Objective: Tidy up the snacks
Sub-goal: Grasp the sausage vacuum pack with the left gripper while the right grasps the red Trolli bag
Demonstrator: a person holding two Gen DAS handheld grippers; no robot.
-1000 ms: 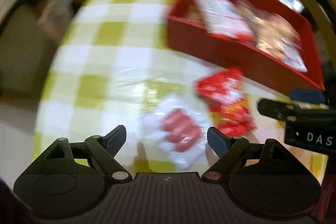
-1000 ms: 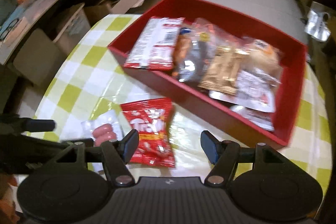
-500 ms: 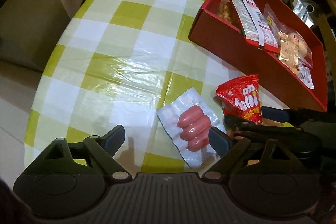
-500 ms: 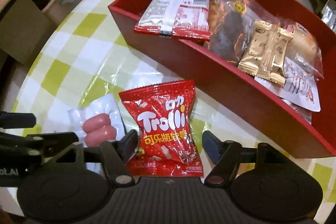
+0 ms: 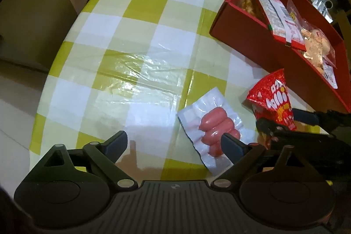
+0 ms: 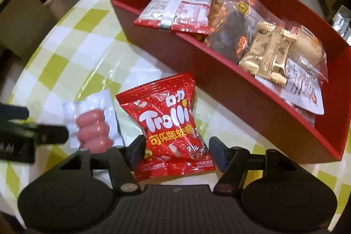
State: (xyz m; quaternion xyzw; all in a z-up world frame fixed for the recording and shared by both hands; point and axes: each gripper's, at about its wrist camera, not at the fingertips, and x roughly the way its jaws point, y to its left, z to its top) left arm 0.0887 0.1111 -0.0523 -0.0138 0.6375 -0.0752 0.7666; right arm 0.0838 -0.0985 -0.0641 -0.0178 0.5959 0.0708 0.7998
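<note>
Looking first at the biggest thing, the red box (image 6: pixel 258 93) stands on the far right part of the tabletop (image 5: pixel 136 41) and is already crowded with packets. I judge that a new packet dropped carelessly may lie on the wall or slide back out, because the free room inside is small and the pile reaches near the rim.

Next is the red Trolli bag (image 6: pixel 169 124), lying on the tabletop just beside the near wall of the box. My right tongs (image 6: pixel 175 151) are closing with the lower part of this bag between them; one pad seems to be at the bag's edge, but I cannot tell if they press it yet. The bag is puffy and glossy, so I think it can squirt out, or only a corner is pinched and it swings.

Smallest is the sausage pack (image 5: pixel 214 126), near the tabletop's front edge, just beside the bag. My left tongs (image 5: pixel 173 144) are opening wide and hold nothing; only the right pad is over the pack. They may close on bare cloth, or push the flat pack toward the edge. Both tongs are very near, so they may collide.
</note>
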